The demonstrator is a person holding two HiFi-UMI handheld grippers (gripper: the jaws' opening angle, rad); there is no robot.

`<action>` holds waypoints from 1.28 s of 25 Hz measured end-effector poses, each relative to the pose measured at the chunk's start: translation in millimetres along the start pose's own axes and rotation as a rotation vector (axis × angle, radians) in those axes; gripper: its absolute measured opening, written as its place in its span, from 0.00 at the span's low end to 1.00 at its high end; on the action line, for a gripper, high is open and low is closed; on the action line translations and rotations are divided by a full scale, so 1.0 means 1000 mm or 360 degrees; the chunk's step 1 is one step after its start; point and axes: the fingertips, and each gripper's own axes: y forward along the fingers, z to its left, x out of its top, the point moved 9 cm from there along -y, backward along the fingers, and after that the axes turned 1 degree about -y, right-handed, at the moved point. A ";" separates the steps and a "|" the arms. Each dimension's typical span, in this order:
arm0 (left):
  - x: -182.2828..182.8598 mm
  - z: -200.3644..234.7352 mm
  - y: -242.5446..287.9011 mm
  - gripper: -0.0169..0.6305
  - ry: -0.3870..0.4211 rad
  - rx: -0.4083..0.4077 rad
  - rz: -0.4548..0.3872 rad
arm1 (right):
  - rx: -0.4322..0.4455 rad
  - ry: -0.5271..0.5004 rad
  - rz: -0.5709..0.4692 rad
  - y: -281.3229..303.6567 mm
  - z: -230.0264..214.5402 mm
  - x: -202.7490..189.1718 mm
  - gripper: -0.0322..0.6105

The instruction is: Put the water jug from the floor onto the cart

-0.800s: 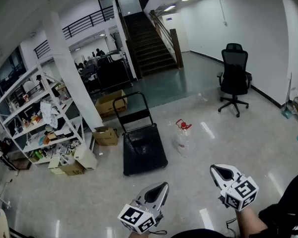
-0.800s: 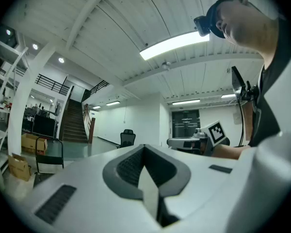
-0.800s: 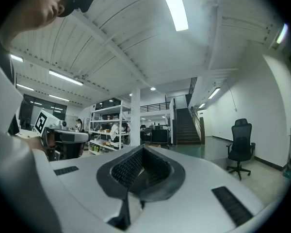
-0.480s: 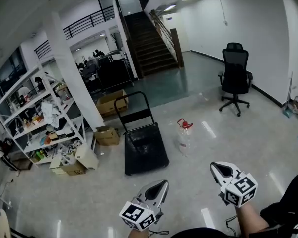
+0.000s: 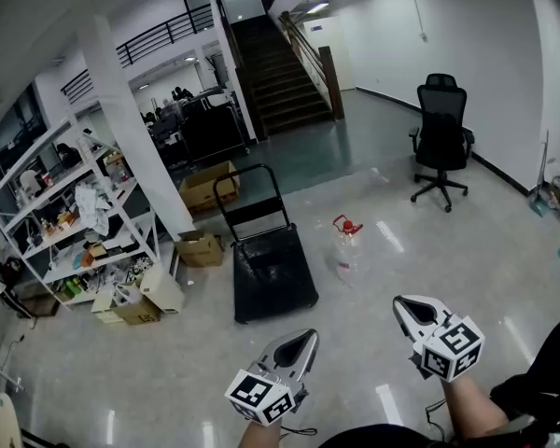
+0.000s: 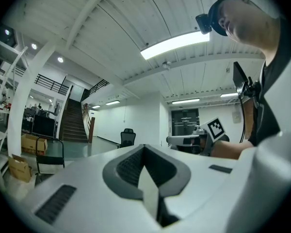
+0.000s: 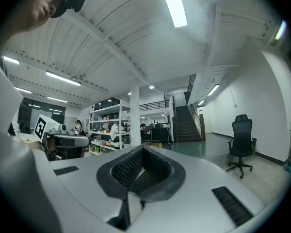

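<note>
Jug: clear water jug (image 5: 345, 250), red cap & handle, upright on the floor just right of the cart (image 5: 273, 273). Not touching it, not on it yet.
Cart: black flatbed, long side running away from the person, push handle upright at the far end.
L gripper: left gripper (image 5: 303, 343) on the near side of the cart, well apart from it, tip aimed twd the cart's near-right corner. Own view (image 6: 144, 171) shows the jaws pressed together, nothing btwn them.
R gripper: right gripper (image 5: 409, 311) near-right of the cart, on the jug's side but well short of the jug. Own view (image 7: 140, 171): jaws closed tight, nothing in them.
Pair: both held level, side by side; each shows in the other's view, marker cube facing the camera.
Boxes: small cardboard box (image 5: 201, 250) just left of the cart, bigger open box (image 5: 208, 187) left of its handle end.
Rack: white shelf rack (image 5: 75, 222), cluttered, further left of the cart, more boxes at its foot.
Pillar: white pillar (image 5: 131, 129) btwn rack & cart.
Chair: black office chair (image 5: 441, 129) far right of the cart, beyond the jug.
Stairs: dark staircase (image 5: 275, 73) well beyond the cart's handle end.
</note>
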 end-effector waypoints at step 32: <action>-0.012 0.128 0.133 0.03 -0.0028 -0.0143 0.0041 | -0.0013 -0.0030 0.0010 0.142 -0.089 -0.011 0.05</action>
